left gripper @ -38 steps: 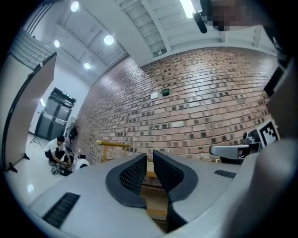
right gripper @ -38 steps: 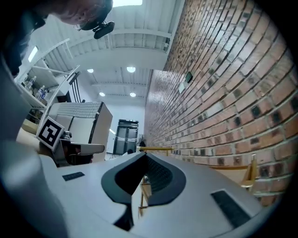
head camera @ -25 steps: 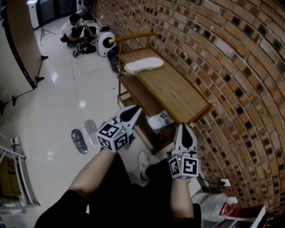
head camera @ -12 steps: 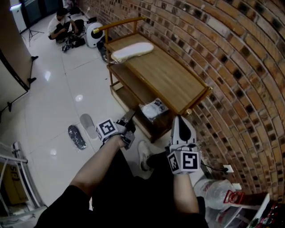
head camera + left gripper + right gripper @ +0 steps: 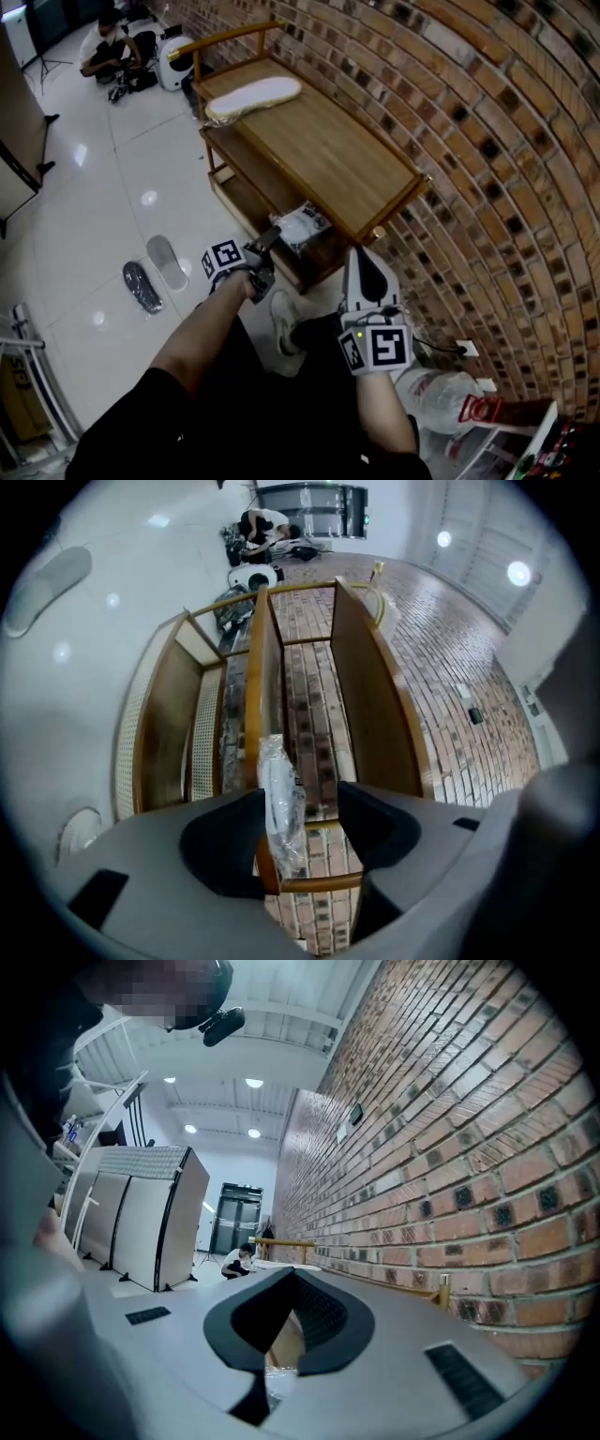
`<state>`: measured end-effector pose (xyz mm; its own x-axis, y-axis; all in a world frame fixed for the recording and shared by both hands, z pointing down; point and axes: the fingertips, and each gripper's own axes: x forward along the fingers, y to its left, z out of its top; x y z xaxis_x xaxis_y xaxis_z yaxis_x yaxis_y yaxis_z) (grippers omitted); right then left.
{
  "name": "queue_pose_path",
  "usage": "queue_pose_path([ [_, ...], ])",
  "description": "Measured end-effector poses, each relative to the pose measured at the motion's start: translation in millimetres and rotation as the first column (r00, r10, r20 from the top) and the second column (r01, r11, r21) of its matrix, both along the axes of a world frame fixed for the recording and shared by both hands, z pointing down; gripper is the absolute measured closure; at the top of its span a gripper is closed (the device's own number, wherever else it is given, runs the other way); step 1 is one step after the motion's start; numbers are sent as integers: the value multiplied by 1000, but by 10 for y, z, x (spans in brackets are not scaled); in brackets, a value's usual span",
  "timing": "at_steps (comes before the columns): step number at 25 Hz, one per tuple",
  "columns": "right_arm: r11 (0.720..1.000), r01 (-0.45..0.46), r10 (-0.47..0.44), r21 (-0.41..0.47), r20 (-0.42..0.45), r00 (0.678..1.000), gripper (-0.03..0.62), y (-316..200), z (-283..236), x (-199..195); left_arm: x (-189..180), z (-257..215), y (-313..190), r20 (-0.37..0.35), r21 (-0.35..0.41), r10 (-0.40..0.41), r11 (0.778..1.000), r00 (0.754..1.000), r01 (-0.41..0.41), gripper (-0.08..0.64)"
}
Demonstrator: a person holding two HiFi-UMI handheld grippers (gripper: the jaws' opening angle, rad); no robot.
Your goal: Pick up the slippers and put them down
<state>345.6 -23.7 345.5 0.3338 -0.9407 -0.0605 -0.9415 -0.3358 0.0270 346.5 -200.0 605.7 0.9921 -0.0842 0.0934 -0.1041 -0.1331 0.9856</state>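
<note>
A white slipper (image 5: 253, 94) lies on top of the wooden rack (image 5: 328, 155) at its far end. A plastic-wrapped white pair of slippers (image 5: 302, 225) sits on the rack's lower shelf. My left gripper (image 5: 271, 235) is low at that shelf, rolled on its side. Its jaws have just been opening and stand open round the wrapped pair (image 5: 279, 803), which lies near one jaw without being pressed. In the left gripper view, the left gripper (image 5: 300, 803) faces along the rack. My right gripper (image 5: 362, 253) hangs shut and empty by the rack's near corner; in its own view the right gripper (image 5: 293, 1274) points along the brick wall.
A dark slipper (image 5: 142, 286) and a grey slipper (image 5: 166, 262) lie on the white tiled floor to the left. The brick wall (image 5: 487, 141) runs behind the rack. A person (image 5: 108, 42) crouches far off. A plastic bag (image 5: 441, 398) lies near my feet.
My left gripper has dropped from above the rack down to the lower shelf, rolled onto its side, and its jaws have parted. The right gripper has stayed put.
</note>
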Motion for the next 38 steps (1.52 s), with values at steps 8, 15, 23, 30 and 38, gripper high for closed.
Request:
queue_pose_path([
  [8,1000,16,-16,-9,25,1000,583,141,15,40,382,319,-9,53,-23,23,1000,998,-21,325],
  [15,1000,5,-5,-11,46,999,583,185,98,78,453,270,55,34,-42,24,999,999,-23,486],
  [23,998,55,-56,24,55,997,583,-59,147,-11,-195,-58,-102,-103,-26,-60,998,993,57,492],
  [30,979,196,-199,56,48,979,583,-478,32,-548,-1515,-306,-674,-174,6,-291,955,941,296,492],
  [38,933,346,-350,98,27,936,583,-872,-113,-1244,-2634,-622,-1107,-207,45,-531,834,822,550,492],
])
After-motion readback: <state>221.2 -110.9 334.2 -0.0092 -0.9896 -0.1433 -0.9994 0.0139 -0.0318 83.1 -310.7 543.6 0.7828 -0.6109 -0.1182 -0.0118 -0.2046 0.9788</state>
